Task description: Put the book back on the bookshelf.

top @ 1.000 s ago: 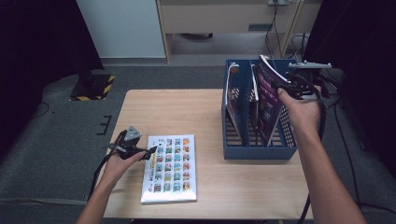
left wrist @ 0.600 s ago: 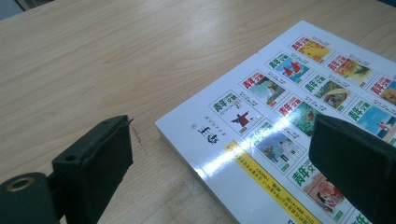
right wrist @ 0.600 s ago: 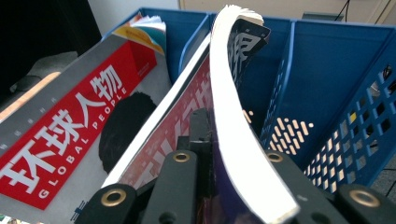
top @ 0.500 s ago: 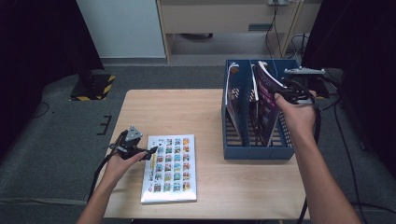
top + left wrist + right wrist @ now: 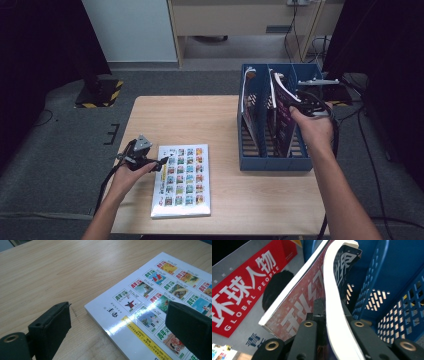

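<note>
Blue file rack (image 5: 272,162) receives a magazine (image 5: 337,315) clamped in the right claw (image 5: 306,104); left claw (image 5: 120,332), jaws apart, straddles the flat booklet's (image 5: 182,180) corner.

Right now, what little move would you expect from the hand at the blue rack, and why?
Probably lower it: the right gripper is shut on a magazine leaning part-way inside the blue file rack, its top well above the rim.
</note>
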The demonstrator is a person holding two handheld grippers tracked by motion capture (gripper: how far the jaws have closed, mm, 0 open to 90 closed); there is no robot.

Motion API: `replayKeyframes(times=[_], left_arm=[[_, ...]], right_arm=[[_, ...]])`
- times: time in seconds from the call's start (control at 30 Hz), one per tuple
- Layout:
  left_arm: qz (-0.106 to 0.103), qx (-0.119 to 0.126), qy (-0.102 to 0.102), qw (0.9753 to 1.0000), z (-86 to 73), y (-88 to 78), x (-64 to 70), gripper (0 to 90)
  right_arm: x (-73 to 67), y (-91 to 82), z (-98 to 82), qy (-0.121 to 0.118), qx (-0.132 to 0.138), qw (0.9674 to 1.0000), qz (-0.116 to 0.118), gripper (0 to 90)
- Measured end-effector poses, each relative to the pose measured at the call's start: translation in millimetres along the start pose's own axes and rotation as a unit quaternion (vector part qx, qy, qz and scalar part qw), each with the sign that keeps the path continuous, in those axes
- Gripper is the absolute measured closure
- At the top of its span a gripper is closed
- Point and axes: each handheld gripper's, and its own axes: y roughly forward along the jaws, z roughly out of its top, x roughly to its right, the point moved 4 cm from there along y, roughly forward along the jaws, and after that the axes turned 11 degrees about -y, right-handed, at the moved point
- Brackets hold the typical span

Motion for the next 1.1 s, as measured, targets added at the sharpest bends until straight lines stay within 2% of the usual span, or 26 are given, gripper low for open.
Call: replayKeyframes(times=[0.47, 0.77, 1.1], left_arm=[[-0.001, 0.004, -0.001, 1.0000, 1.4, -2.7, -0.8, 5.9], [-0.001, 0.004, -0.001, 1.0000, 1.8, -3.1, -1.2, 5.9], [-0.001, 0.007, -0.002, 1.0000, 2.3, -4.0, -1.8, 5.9]], right_arm=[[-3.7, -2.8, -6.5, -0.004, -0.040, 0.9991, 0.015, 81.0], [-5.8, -3.8, -5.9, -0.007, -0.052, 0.9983, 0.027, 79.8], [-6.1, -4.4, -3.5, -0.007, -0.057, 0.9980, 0.028, 78.7]])
